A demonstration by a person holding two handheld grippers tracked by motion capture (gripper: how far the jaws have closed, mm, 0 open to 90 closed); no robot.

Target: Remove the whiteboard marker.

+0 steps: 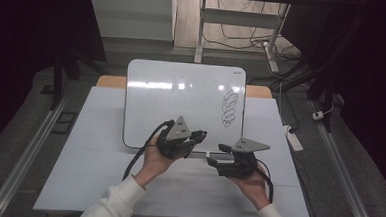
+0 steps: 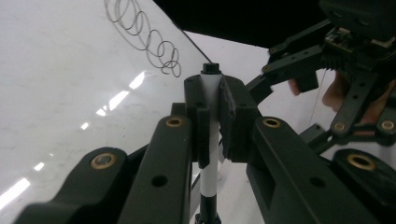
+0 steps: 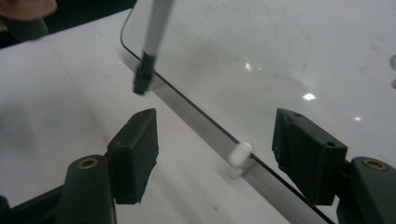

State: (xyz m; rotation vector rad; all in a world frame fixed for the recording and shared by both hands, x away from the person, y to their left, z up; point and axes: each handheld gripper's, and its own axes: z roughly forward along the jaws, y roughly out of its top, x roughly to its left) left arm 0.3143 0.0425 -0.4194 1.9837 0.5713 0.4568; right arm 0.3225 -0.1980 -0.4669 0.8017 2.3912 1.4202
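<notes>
right hand-held gripper [image 3: 215, 154] spread over table [image 1: 93, 153], white cap [image 3: 239, 158] between jaws, untouched, at whiteboard edge; left hand-held gripper [image 2: 212, 116] pinching marker [image 2: 211, 93] above whiteboard [image 1: 181, 98]; scribbled loops [image 1: 229, 108] beyond

The flat white table [image 1: 102, 174] holds a big shiny white drawing board [image 1: 181, 103] just ahead of both grippers, and a tiny white cap [image 3: 239, 156] between the right gripper's jaws.

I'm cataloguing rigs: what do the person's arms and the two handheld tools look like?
Both forearms wear white long sleeves. The left tool and right tool are black, built of linked bars with brass-coloured pivot pins and blocky pads. Each carries a grey three-cornered plate on top and trails a black cable.
</notes>
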